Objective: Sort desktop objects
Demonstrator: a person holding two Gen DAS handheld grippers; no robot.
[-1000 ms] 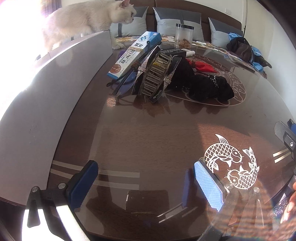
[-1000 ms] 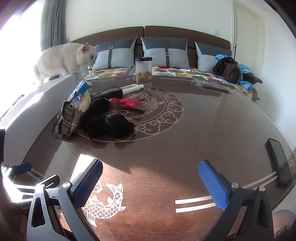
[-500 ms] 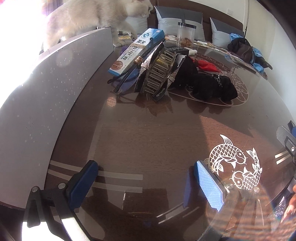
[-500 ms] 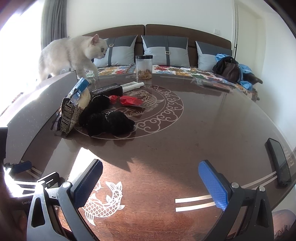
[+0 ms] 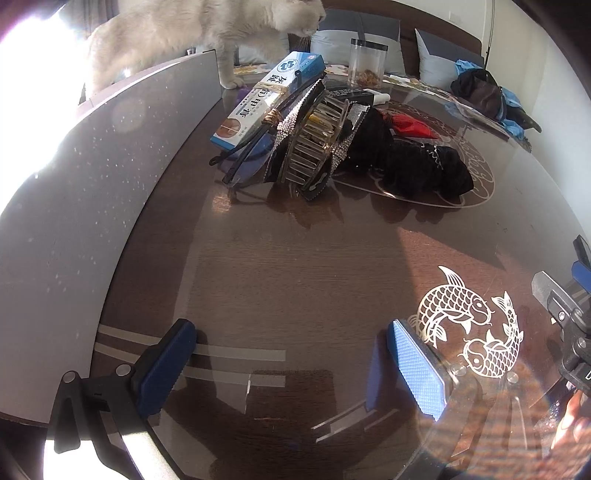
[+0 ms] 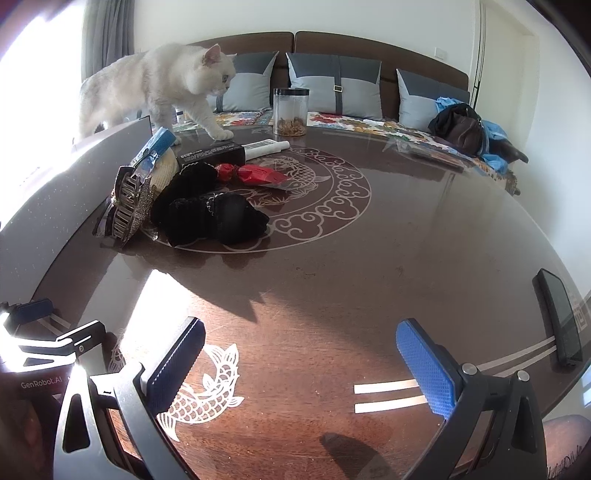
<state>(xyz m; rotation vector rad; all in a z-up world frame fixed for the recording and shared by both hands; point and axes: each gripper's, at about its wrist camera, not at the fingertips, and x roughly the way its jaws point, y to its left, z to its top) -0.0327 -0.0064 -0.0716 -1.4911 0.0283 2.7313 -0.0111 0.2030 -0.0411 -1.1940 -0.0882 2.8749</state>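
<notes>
You're in a home living room: a white cat (image 6: 159,88) steps onto the glossy round table (image 6: 332,266), with a cushioned sofa (image 6: 332,81) and curtained window (image 6: 107,33) behind.

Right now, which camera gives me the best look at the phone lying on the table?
The right wrist view. The phone lies there in full, dark screen up, near the table's right edge, beyond the open right claw. The left wrist view does not show it at all; that side is taken up by the other claw's frame.
</notes>
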